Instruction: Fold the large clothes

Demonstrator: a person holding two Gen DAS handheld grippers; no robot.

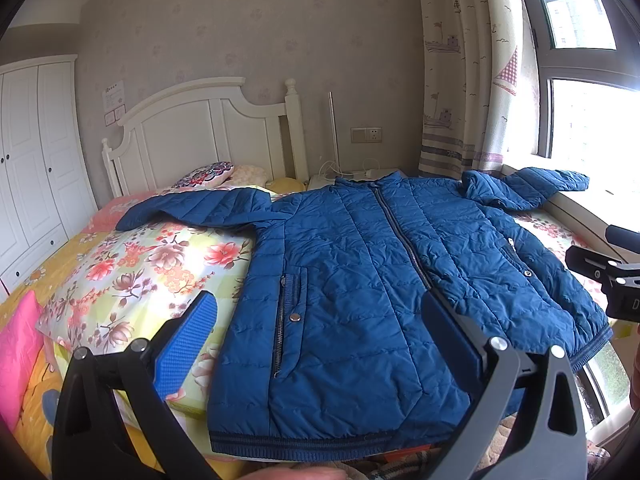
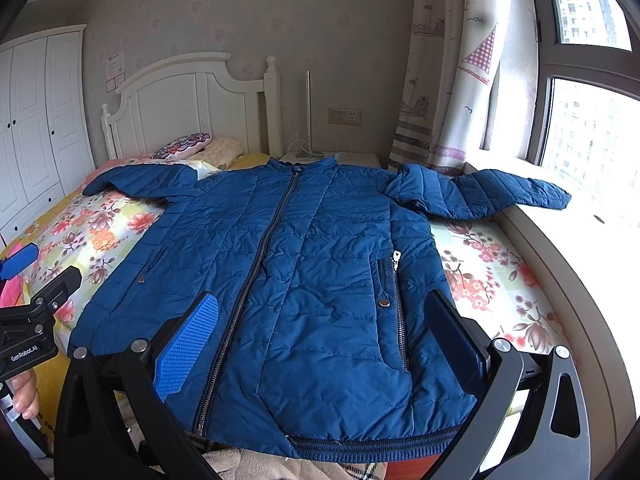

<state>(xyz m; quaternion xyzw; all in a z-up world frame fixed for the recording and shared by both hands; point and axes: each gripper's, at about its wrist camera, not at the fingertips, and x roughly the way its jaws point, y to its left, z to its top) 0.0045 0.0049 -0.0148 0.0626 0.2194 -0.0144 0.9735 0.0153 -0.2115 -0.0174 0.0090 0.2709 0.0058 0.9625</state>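
A blue quilted zip jacket (image 1: 360, 280) lies flat and face up on the bed, zipped, both sleeves spread out sideways. It also shows in the right wrist view (image 2: 312, 280). Its right sleeve (image 2: 500, 196) reaches onto the windowsill. My left gripper (image 1: 320, 320) is open and empty, above the jacket's lower left part near the hem. My right gripper (image 2: 324, 328) is open and empty, above the jacket's lower middle. The right gripper's body shows at the right edge of the left wrist view (image 1: 612, 280), and the left gripper shows at the left edge of the right wrist view (image 2: 32, 312).
The bed has a floral quilt (image 1: 140, 272) and a white headboard (image 1: 200, 132) with pillows (image 1: 208, 172). A white wardrobe (image 1: 32, 168) stands at left. A windowsill (image 2: 580, 240) and curtain (image 2: 448, 80) run along the right. A nightstand (image 2: 332, 158) with cables is behind the jacket.
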